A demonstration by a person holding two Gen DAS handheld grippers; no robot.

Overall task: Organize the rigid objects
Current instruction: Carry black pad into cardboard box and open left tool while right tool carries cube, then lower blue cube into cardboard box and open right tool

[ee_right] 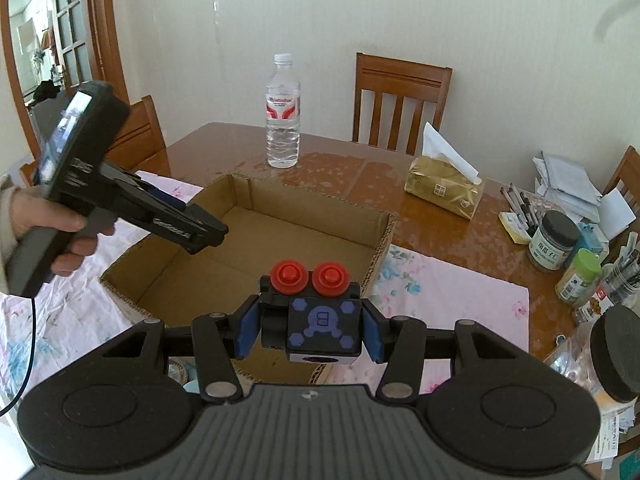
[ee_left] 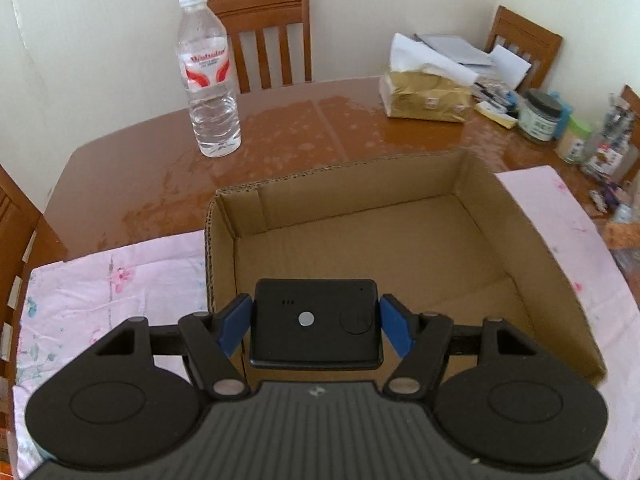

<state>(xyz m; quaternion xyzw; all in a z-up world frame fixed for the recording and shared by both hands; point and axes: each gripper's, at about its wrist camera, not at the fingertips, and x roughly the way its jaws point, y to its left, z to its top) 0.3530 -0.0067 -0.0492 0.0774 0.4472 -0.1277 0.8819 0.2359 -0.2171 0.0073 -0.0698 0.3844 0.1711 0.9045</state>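
Both grippers carry loads to the box (ee_left: 532,240), which sits open-topped on a pink cloth (ee_left: 100,280) to take them. Left gripper (ee_left: 316,320) pinches a flat black device (ee_left: 316,322) between its blue pads, held level over the box's near wall, likely for a drop inside. Right gripper (ee_right: 310,326) is clamped on a toy (ee_right: 316,312) with two red knobs, hovering over the box's near corner. A bottle (ee_left: 208,80) stands beyond the box.

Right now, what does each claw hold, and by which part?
Left claw grips the black device by its two short sides. Right claw grips the cube by its left and right faces.
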